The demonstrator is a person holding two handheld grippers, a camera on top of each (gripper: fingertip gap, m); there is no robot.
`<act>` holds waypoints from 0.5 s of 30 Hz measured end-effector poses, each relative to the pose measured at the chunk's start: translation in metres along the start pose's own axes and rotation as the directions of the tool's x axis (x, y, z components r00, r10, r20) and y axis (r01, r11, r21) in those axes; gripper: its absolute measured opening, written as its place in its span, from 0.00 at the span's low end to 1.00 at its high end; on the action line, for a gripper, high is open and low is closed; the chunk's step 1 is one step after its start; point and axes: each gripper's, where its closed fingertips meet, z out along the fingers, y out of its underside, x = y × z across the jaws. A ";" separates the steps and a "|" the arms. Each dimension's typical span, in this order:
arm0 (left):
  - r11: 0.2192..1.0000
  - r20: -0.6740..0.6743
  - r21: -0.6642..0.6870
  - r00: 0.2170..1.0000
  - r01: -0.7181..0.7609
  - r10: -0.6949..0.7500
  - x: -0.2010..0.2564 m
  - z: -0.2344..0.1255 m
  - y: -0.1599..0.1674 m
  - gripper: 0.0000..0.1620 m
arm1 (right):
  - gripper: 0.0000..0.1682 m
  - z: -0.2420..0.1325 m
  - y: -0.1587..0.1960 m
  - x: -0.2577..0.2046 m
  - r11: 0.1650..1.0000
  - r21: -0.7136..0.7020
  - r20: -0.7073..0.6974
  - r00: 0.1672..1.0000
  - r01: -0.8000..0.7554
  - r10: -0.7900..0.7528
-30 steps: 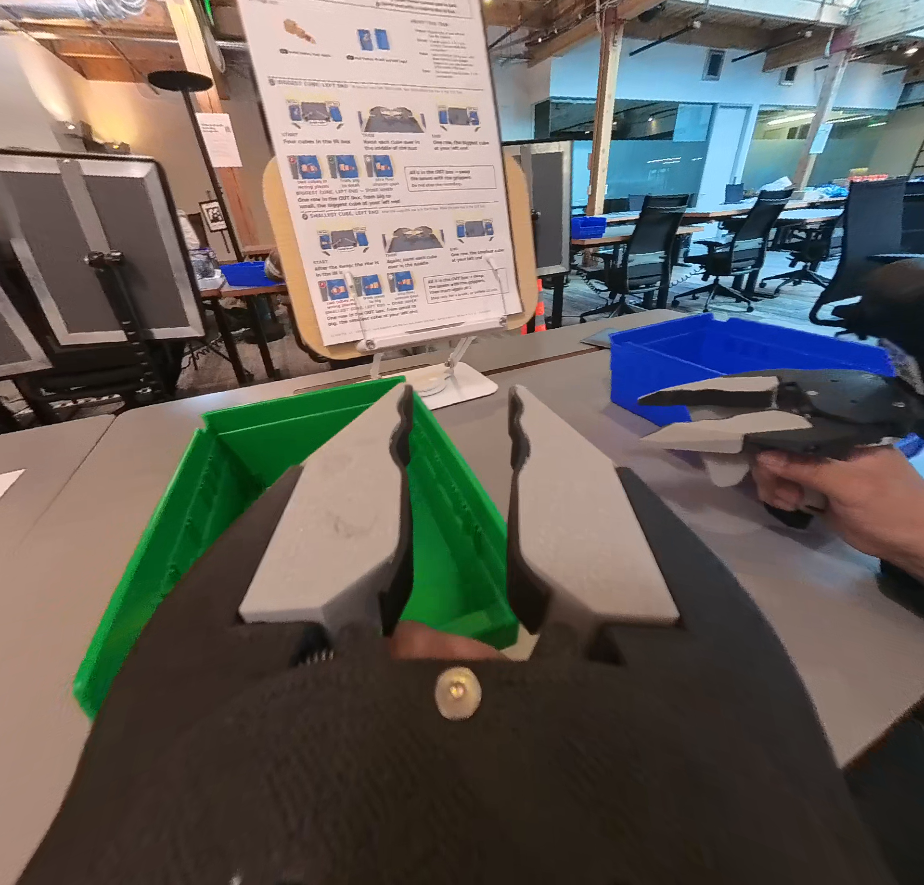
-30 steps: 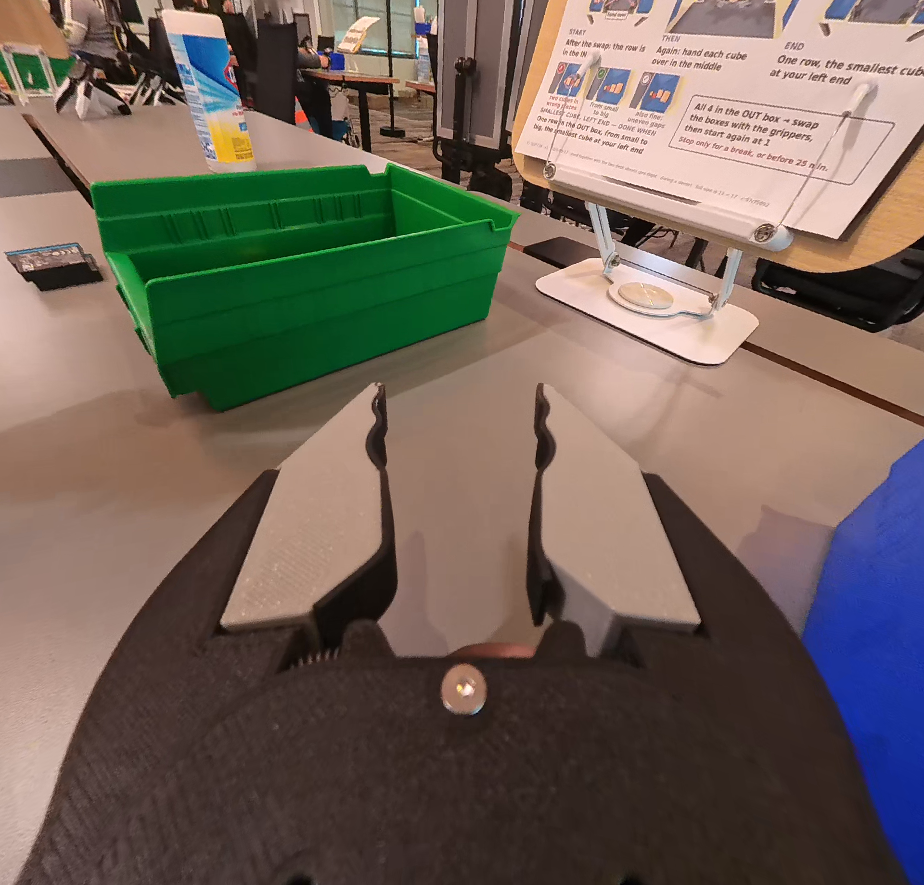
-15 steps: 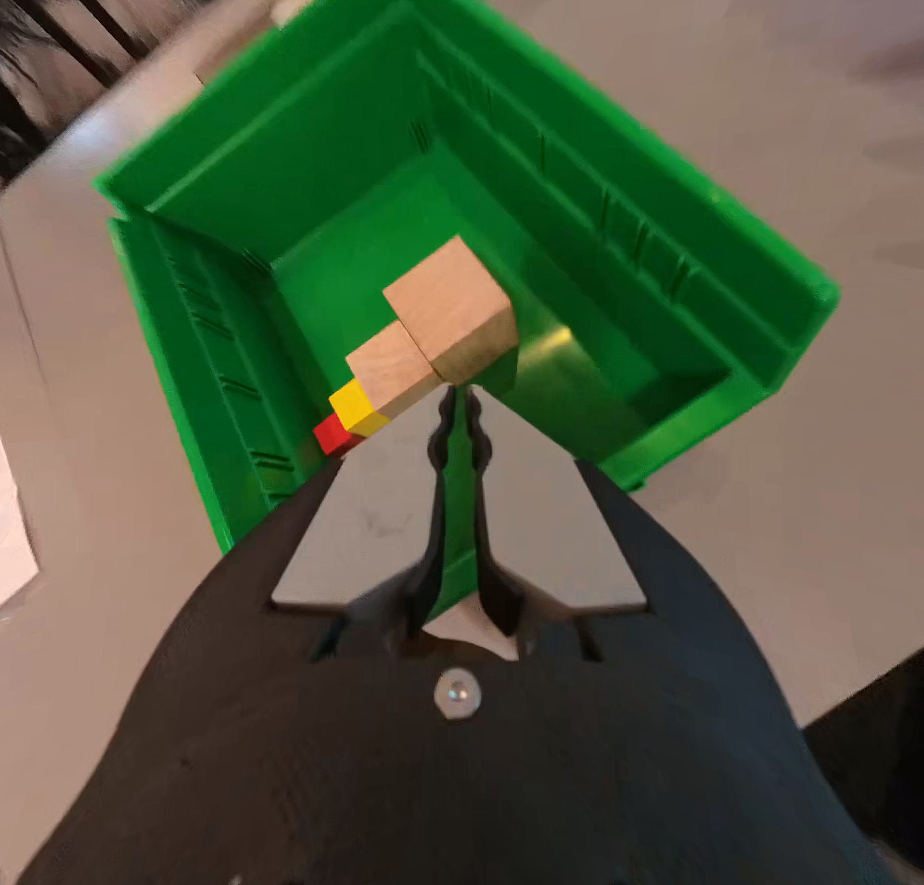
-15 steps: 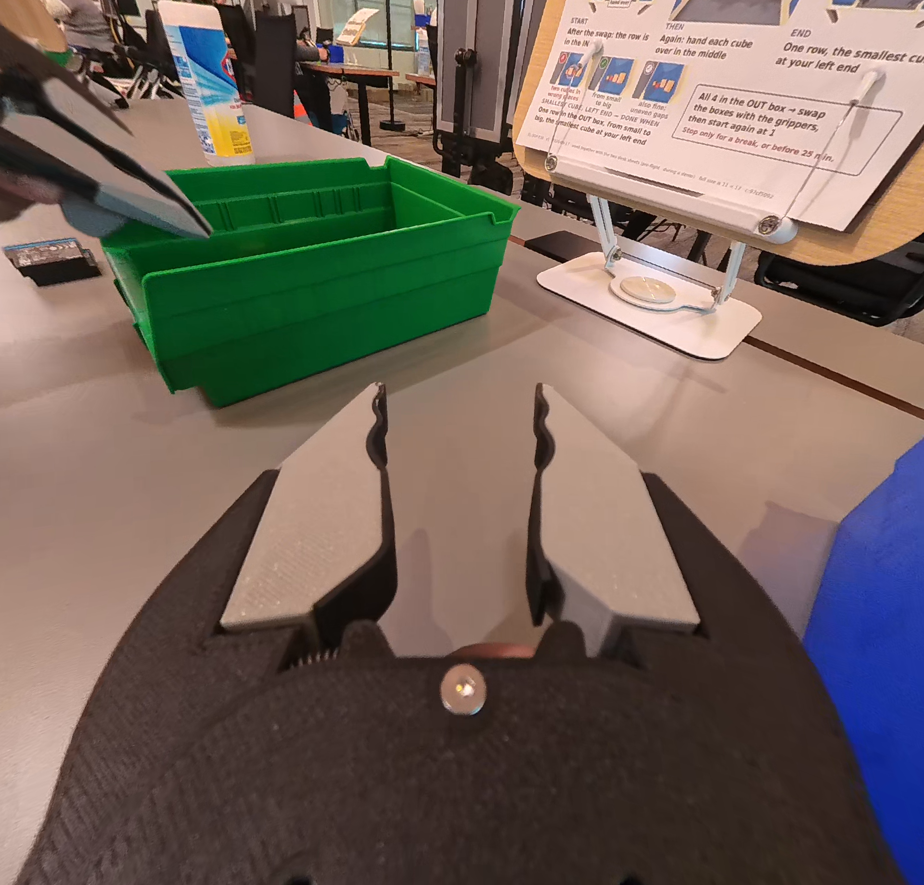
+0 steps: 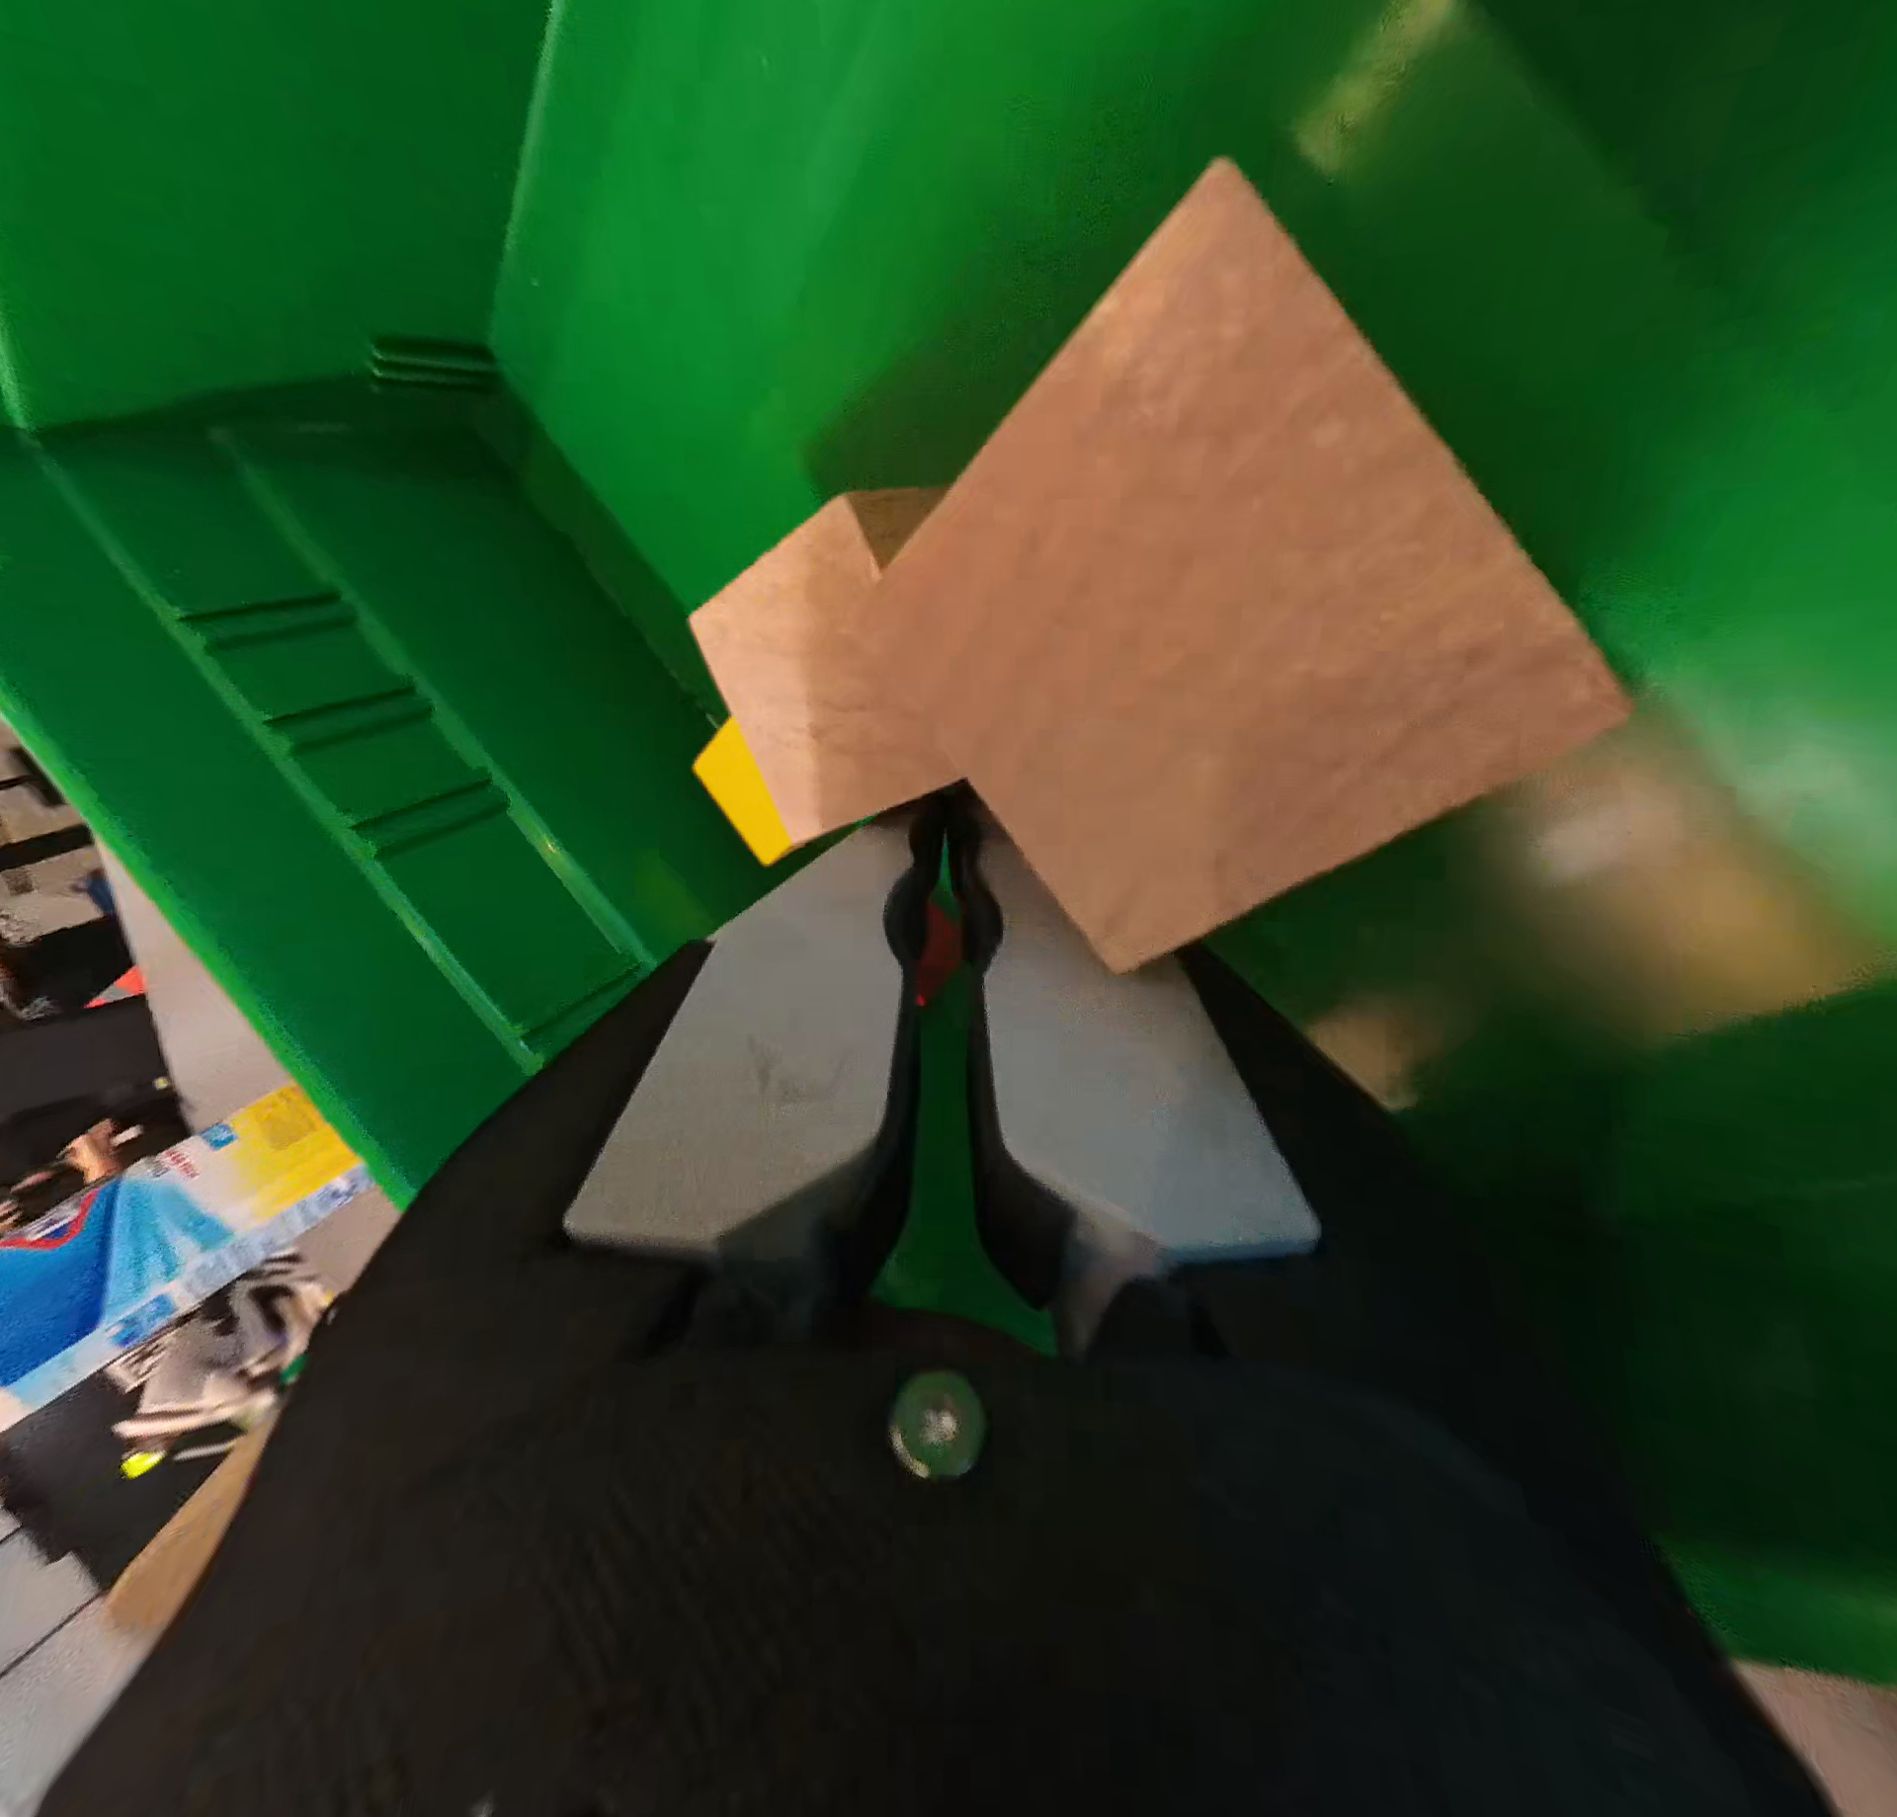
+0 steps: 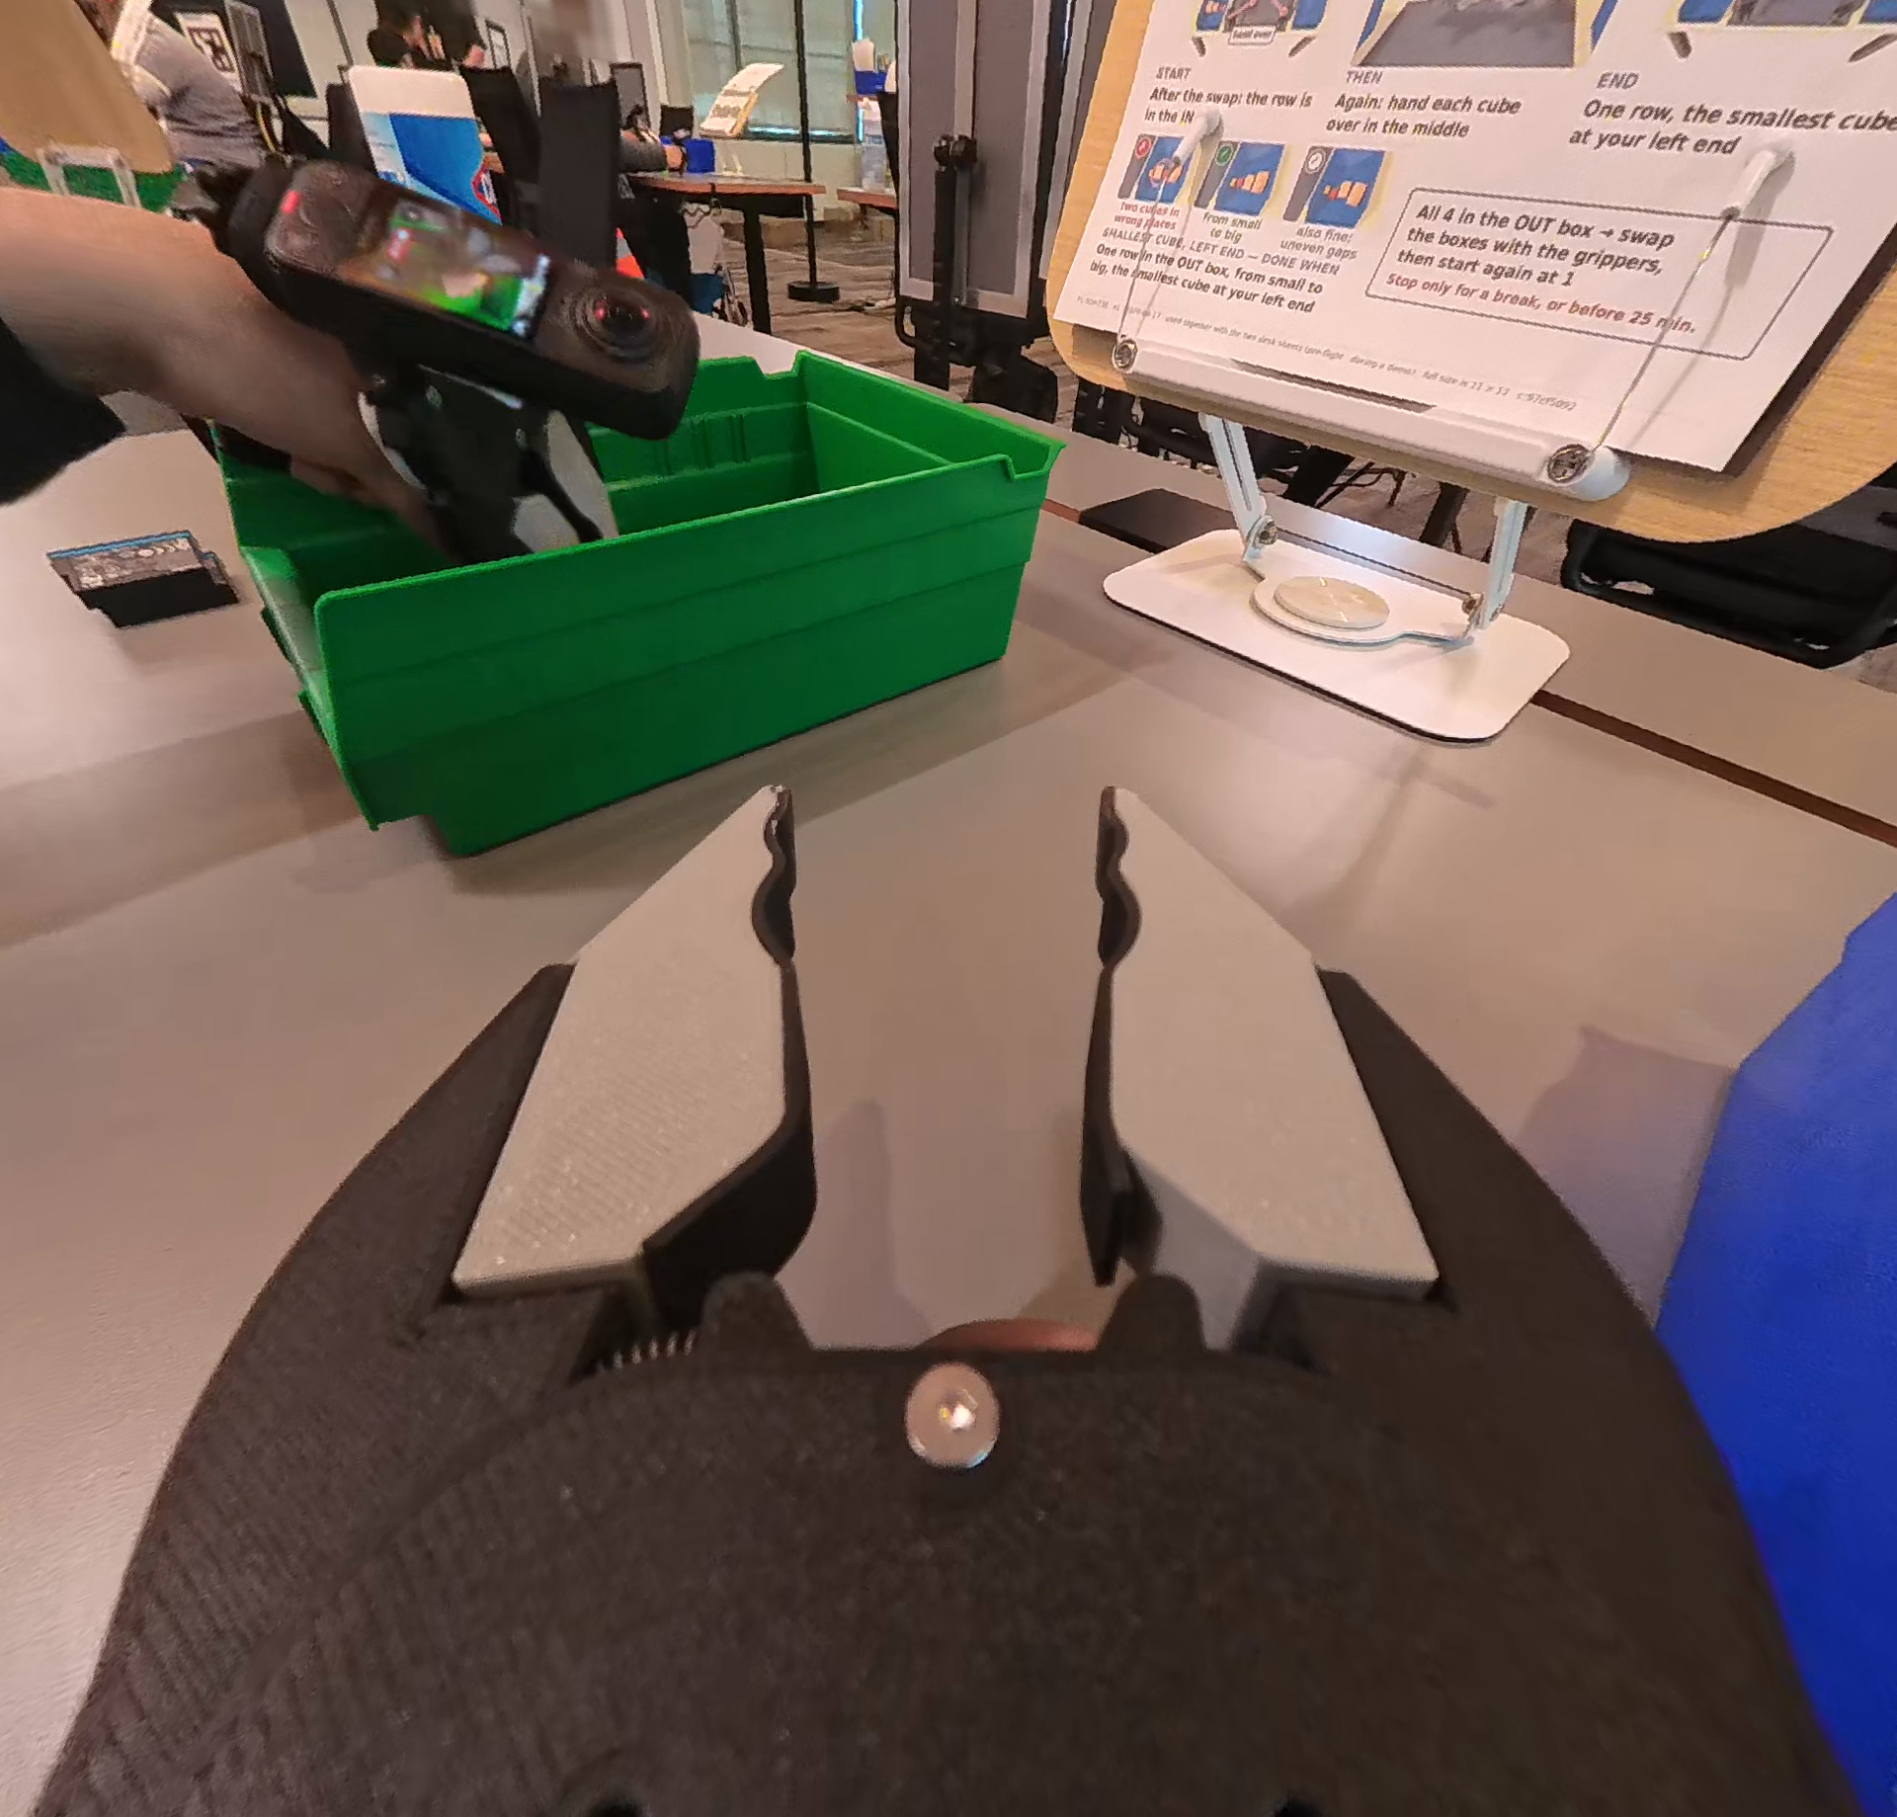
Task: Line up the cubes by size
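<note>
inside the green bin (image 5: 308, 639), nearly closed left fingers (image 5: 780, 1049) point between wooden cubes (image 5: 1211, 577).

grey table (image 6: 1027, 844) | green bin (image 6: 667, 639) | stand base (image 6: 1334, 639) | blue bin (image 6: 1807, 1254)

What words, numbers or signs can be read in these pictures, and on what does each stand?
I do not copy wording, so each line names only what bears it.
Sheet, upper right: printed headings, captions and a boxed note, legible.
Bottle behind the bin: blue label, blurred.
Black slab left of the bin: label too small to read.
Cubes: no writing.
</note>
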 end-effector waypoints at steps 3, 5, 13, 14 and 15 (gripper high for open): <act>0.999 0.074 0.035 0.997 0.018 -0.021 -0.016 -0.004 -0.002 0.00 | 0.34 0.001 0.000 -0.002 1.000 0.000 0.008 1.000 0.005 -0.005; 0.999 0.128 0.040 0.991 0.037 -0.042 -0.029 -0.009 0.001 0.00 | 0.34 0.001 0.000 -0.004 1.000 -0.003 0.008 1.000 0.016 -0.016; 0.987 -0.003 -0.129 0.995 -0.098 0.098 0.002 -0.021 0.039 0.00 | 0.34 0.001 0.000 -0.003 1.000 -0.002 0.006 1.000 0.012 -0.012; 0.979 -0.012 -0.164 0.993 -0.119 0.119 0.005 -0.019 0.047 0.00 | 0.34 0.001 0.000 -0.003 1.000 -0.002 0.005 1.000 0.011 -0.011; 0.974 -0.020 -0.187 0.991 -0.130 0.129 0.007 -0.016 0.052 0.00 | 0.34 0.001 0.000 -0.003 1.000 -0.002 0.005 1.000 0.010 -0.010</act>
